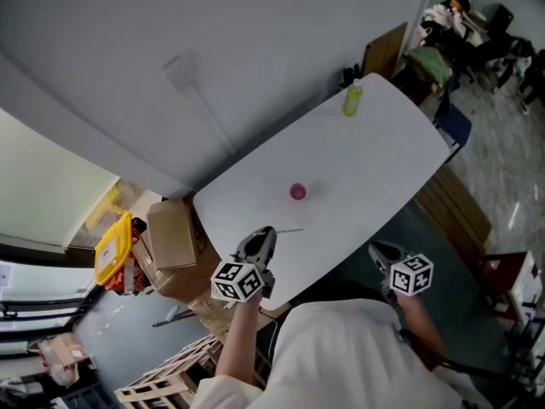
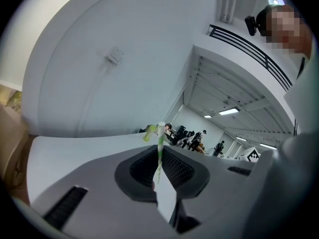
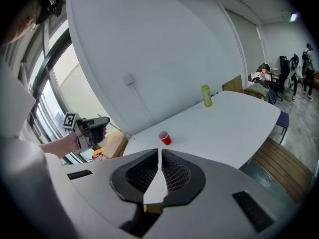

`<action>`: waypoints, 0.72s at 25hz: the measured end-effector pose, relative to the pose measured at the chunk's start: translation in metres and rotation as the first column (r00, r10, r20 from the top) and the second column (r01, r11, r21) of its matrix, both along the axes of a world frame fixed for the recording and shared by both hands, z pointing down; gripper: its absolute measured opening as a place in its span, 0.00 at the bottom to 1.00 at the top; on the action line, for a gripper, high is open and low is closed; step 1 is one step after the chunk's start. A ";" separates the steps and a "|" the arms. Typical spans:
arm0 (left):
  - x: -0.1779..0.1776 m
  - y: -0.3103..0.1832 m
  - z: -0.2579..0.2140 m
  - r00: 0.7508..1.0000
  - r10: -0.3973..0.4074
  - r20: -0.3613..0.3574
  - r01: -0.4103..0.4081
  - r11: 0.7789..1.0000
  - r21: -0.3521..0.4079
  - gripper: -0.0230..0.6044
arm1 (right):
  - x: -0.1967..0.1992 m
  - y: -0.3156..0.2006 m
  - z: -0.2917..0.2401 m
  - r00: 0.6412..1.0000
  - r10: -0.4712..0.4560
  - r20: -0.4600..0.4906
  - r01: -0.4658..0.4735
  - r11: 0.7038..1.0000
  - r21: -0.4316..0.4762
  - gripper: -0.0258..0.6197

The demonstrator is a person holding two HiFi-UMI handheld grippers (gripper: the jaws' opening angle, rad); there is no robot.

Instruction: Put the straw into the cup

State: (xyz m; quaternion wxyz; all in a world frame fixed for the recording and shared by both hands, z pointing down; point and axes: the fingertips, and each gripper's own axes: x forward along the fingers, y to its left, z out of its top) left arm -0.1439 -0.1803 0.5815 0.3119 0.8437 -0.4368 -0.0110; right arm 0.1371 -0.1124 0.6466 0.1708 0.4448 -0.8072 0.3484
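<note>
A small red cup [image 1: 297,192] stands upright near the middle of the white table [image 1: 383,169]; the right gripper view also shows the cup [image 3: 164,138]. My left gripper [image 1: 266,232] hovers over the table's near-left edge, short of the cup, shut on a thin green-and-white striped straw [image 2: 160,136]. The straw [image 1: 291,229] pokes out past the jaws toward the cup. My right gripper [image 1: 380,247] is off the table's near edge to the right, its jaws closed together with nothing between them [image 3: 159,153].
A green bottle [image 1: 352,100] stands at the table's far end. Cardboard boxes [image 1: 173,233], a yellow item [image 1: 113,247] and wooden pallets [image 1: 166,377] lie on the floor to the left. A wooden bench [image 1: 460,203] runs along the right side. People stand far off [image 2: 199,138].
</note>
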 end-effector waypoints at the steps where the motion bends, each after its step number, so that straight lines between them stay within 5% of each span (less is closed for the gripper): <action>1: 0.000 -0.004 0.001 1.000 0.008 0.008 -0.008 1.000 0.002 0.07 | -0.002 -0.002 0.000 1.000 0.004 -0.001 -0.004 1.000 0.001 0.11; 18: 0.008 -0.076 0.015 0.991 0.014 0.132 -0.015 1.000 0.010 0.07 | -0.007 -0.043 0.016 1.000 -0.008 0.021 0.009 0.999 -0.051 0.11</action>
